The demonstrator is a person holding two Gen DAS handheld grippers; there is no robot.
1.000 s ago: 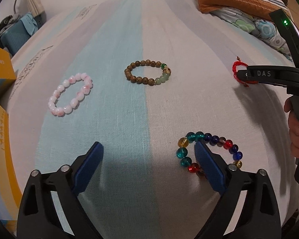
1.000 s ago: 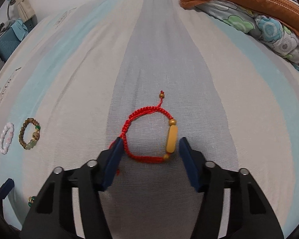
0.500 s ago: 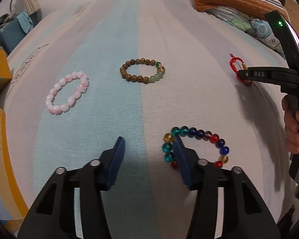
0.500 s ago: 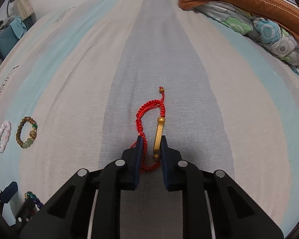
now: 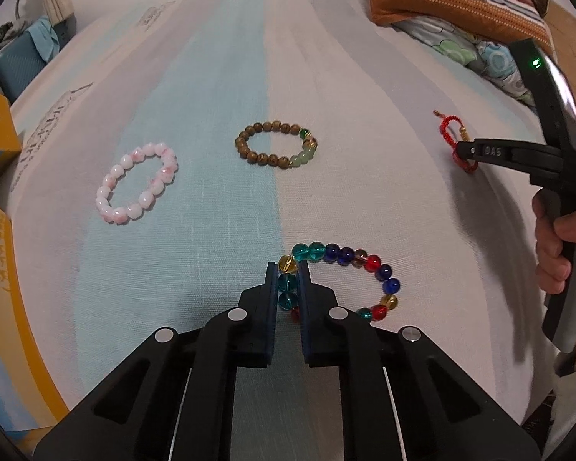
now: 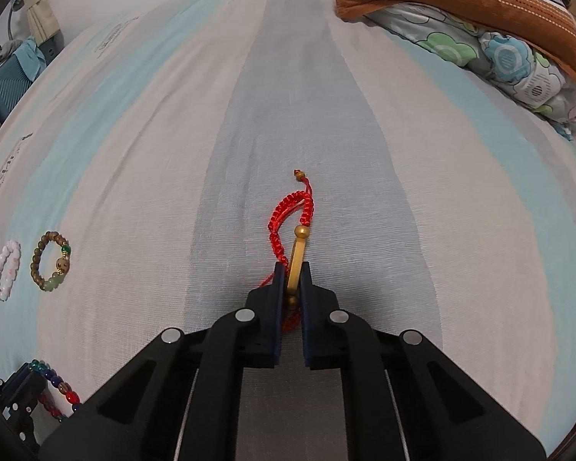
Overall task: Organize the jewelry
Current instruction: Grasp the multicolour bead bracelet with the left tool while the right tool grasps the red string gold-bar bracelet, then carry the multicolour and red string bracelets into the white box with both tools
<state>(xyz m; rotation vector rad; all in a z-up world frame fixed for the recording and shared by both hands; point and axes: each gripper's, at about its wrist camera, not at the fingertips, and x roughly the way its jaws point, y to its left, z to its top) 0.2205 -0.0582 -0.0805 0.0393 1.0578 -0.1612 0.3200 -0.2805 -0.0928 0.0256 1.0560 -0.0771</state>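
Left tool on my end is clamped down on the teal beads of the rainbow bracelet, and the rest of that loop just curls off to the right, lying flat on the bed near its front edge. Right tool is pinched tight on the red cord bracelet, with the gold bar squeezed between the pads and the braided loop poking out ahead on the grey stripe. From the left cam I can see that right tool off toward the bed's right edge, well apart from mine. Pink bead bracelet and wooden bead bracelet sit side by side, not touching, further up the sheet. Folded quilts are piled in the far right corner.
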